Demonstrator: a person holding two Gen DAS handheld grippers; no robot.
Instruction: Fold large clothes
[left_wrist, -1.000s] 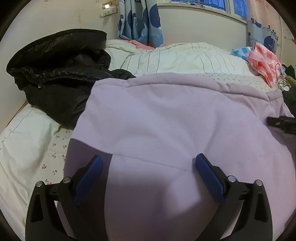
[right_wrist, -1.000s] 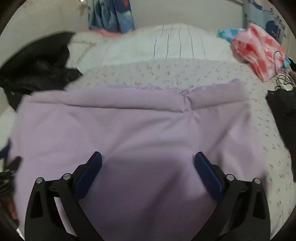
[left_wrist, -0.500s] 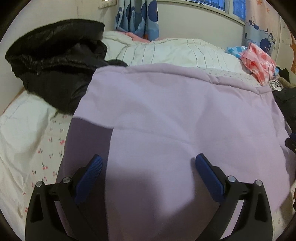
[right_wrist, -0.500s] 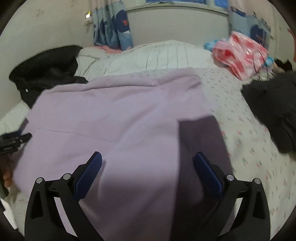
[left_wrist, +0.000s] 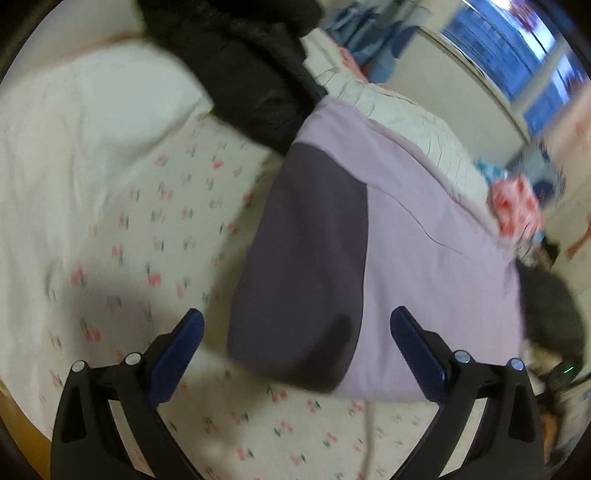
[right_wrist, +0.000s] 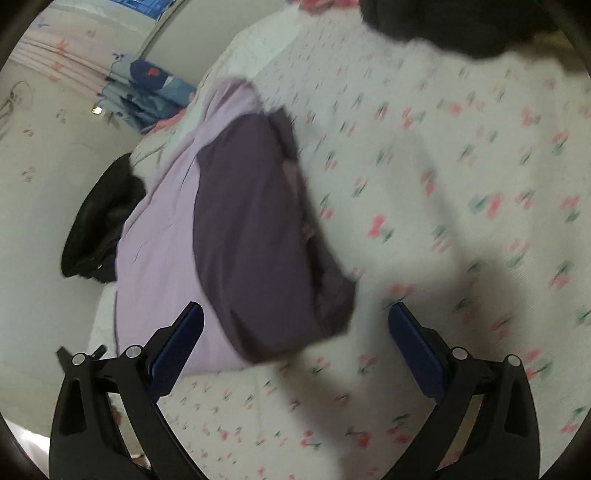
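Your left gripper (left_wrist: 297, 345) has its jaws spread wide w/ nothing between them; the blue pads (left_wrist: 179, 350) hang over the near left corner of the lilac garment (left_wrist: 424, 236). That garment is your landmark: it lies flat on the cherry-print bedsheet (left_wrist: 147, 221), folded into a rough rectangle, w/ a dark shadow band covering its left strip in the left wrist view. Left pad sits over bare sheet just beside the garment's left edge, right pad over the lilac cloth near its front edge. Can't tell if either pad touches fabric.

Your right gripper (right_wrist: 295, 339) is also wide open, empty. In the right wrist view the lilac garment (right_wrist: 159, 240) runs diagonally, shadow over its right half, and its near right corner lies between the two pads (right_wrist: 413, 350). Edges along that right side look layered, but blur hides detail.

Around the garment: black puffy jacket (left_wrist: 243, 74) at its far left corner, touching or overlapping the edge, can't say which. White striped duvet (left_wrist: 406, 118) behind its far edge. Pink-and-white bag (left_wrist: 515, 206) beyond the far right corner. Dark clothing (left_wrist: 550, 310) just beside the right edge. Blue patterned curtain (right_wrist: 147, 88) and window (left_wrist: 517, 55) well behind. Both views are motion-blurred and tilted.
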